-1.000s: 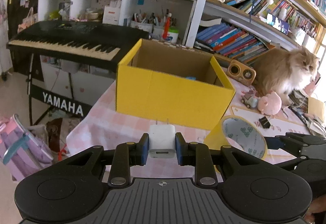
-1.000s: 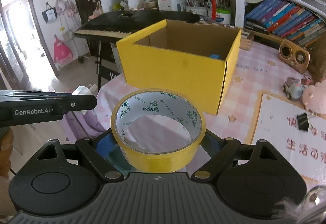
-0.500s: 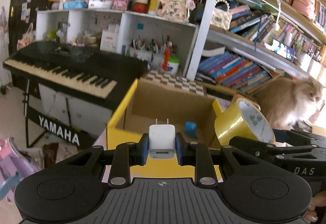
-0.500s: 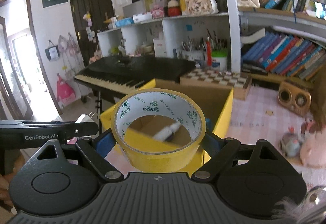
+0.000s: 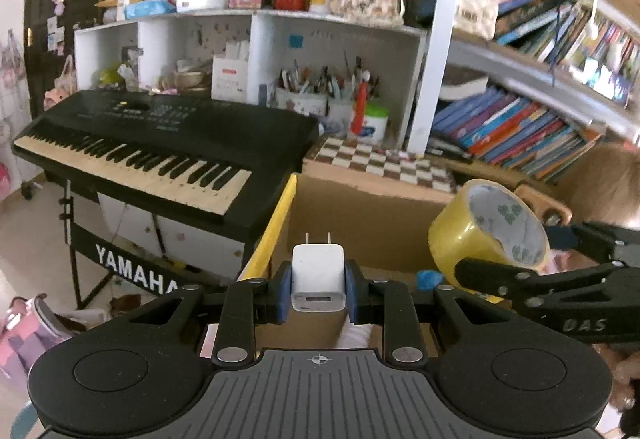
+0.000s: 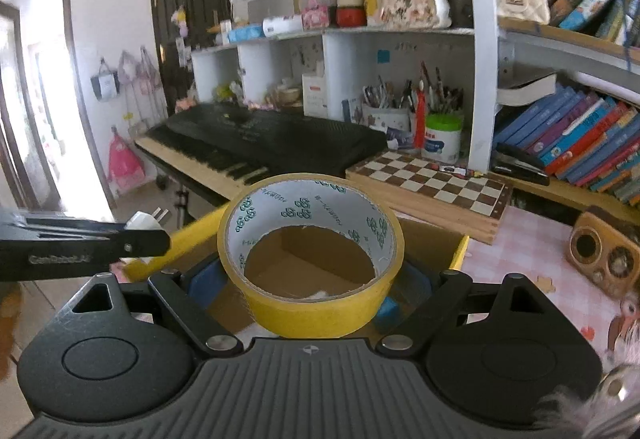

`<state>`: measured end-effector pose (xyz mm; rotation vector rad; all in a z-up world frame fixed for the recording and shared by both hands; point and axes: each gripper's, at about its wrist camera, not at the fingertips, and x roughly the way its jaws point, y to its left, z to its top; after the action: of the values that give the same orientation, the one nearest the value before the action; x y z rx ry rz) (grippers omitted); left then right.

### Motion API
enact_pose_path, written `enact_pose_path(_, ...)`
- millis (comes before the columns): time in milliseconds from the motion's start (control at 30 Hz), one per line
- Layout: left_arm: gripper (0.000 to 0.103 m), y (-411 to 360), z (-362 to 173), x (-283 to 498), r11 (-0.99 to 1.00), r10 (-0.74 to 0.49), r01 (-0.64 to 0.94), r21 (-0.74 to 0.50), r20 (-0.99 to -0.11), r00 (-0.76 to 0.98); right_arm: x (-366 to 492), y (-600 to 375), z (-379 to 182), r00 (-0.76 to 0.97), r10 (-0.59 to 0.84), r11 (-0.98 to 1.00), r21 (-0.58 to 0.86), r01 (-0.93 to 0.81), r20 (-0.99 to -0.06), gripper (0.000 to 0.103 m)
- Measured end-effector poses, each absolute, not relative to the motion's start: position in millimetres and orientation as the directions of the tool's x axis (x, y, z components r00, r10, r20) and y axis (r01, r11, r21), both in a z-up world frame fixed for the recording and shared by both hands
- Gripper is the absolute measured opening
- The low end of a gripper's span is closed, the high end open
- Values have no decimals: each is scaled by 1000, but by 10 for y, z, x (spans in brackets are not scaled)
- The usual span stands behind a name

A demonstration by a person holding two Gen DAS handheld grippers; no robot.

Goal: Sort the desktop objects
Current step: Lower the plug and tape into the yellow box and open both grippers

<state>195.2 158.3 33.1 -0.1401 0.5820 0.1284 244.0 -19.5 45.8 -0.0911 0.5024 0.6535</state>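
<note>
Tape roll (image 6: 310, 263), yellow, is sitting clamped in the right gripper (image 6: 310, 289) above the open yellow cardboard box (image 6: 432, 239). The left gripper (image 5: 318, 289) is gripping a white USB charger (image 5: 318, 277), prongs pointing far, over the box's left wall, near the Yamaha keyboard (image 5: 160, 151).

Both loads now hang over the box's open top

The left gripper (image 5: 318, 285), holding the white charger (image 5: 318, 279), moves from in front of the yellow cardboard box (image 5: 362, 235) to above its near-left edge; the right gripper (image 6: 310, 289) carries the yellow tape roll (image 6: 310, 251) from before the box's front wall to over its interior.
</note>
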Motion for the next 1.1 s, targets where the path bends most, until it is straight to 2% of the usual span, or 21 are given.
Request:
enact_pose_path(233, 25, 1521, 132, 2436, 992, 88, -126, -16, -623, 777, 2824, 187, 135, 598, 477, 701, -131, -701, -644, 88)
enact_pose_path(400, 25, 1502, -33, 2645, 992, 106, -122, 23, -678, 727, 2904, 410, -17, 541, 427, 584, -236, -777, -724, 88)
enact_pose_path(633, 25, 1416, -170, 2719, 994, 102, -92, 54, -716, 690, 2962, 580, -139, 475, 372, 469, -281, -838, -797, 88)
enact_pose_path(867, 25, 1403, -207, 2732, 995, 95, -84, 51, -724, 683, 3028, 590, -176, 461, 339, 468, -278, -839, -820, 89)
enact_pose_path(1000, 35, 1378, -139, 2677, 996, 87, -79, 43, -698, 711, 3020, 569, -158, 480, 344, 495, -279, -823, -807, 90)
enact_pose_path(1100, 60, 1349, -60, 2599, 994, 103, -91, 54, -666, 739, 2990, 532, -124, 513, 347, 522, -293, -801, -786, 91)
